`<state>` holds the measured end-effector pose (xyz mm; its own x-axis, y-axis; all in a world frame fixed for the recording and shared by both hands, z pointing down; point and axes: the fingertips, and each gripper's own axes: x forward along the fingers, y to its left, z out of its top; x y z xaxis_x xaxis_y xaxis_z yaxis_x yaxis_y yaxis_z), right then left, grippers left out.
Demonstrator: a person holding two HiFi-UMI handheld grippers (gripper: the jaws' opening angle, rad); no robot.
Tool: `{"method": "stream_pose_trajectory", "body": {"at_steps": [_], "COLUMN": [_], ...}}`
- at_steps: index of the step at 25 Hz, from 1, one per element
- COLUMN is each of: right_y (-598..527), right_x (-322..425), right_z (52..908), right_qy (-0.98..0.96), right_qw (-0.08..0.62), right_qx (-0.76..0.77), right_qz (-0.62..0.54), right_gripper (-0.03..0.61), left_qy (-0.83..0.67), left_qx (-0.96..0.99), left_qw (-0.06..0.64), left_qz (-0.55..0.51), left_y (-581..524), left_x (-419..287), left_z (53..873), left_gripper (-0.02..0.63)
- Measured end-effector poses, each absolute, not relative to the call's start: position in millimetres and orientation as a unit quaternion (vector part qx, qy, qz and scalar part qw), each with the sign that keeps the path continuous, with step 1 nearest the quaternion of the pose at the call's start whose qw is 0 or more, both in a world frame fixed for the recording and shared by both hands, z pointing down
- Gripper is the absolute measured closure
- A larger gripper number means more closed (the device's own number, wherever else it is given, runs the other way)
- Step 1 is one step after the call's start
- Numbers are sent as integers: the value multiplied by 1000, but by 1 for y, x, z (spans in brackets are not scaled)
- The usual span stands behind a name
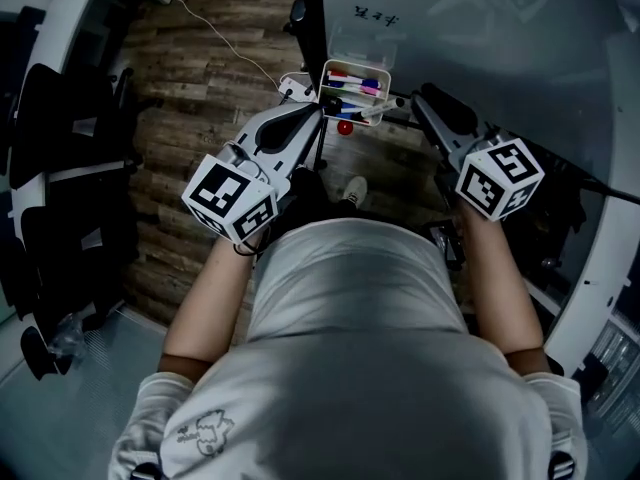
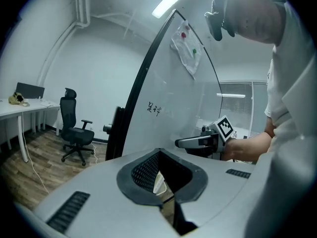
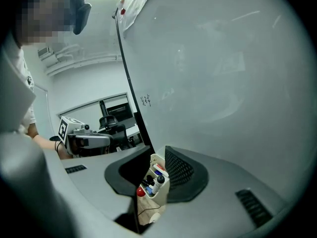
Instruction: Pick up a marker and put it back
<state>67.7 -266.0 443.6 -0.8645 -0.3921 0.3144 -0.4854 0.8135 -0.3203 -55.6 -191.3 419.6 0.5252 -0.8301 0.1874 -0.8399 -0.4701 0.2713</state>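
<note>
While both pairs of jaws stood spread and empty, the left gripper (image 1: 312,111) and right gripper (image 1: 420,100) flanked the white holder (image 1: 357,65) below the whiteboard (image 1: 470,28); the markers (image 1: 352,80) lay inside it.

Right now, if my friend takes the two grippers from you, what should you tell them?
Left gripper: jaws apart, holding nothing, tips close to the white marker box.
Right gripper: jaws apart, holding nothing, pointed at the same box.
Markers: in the box, by the whiteboard.
Done: no marker picked up yet.
Left: grip one marker, lift it out, then put it back in the box.
</note>
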Motion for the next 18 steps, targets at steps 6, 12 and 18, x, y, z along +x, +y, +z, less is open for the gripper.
{"method": "stream_pose_trajectory", "body": {"at_steps": [6, 12, 18], "right_y": [-265, -256, -244], "right_x": [79, 80, 76], "right_z": [409, 379, 367], "right_qy": [-953, -961, -965], "right_qw": [91, 63, 55], "right_qx": [235, 232, 224], "right_qz": [168, 138, 124], "right_gripper": [497, 534, 568], "left_qy": [-492, -476, -454], "left_qx": [861, 873, 885], "left_qw": [131, 104, 106], "left_qz": [6, -2, -3], "left_y": [-198, -201, -195], "left_x": [-46, -23, -7], "left_z": [389, 368, 364], "left_gripper": [609, 609, 609]}}
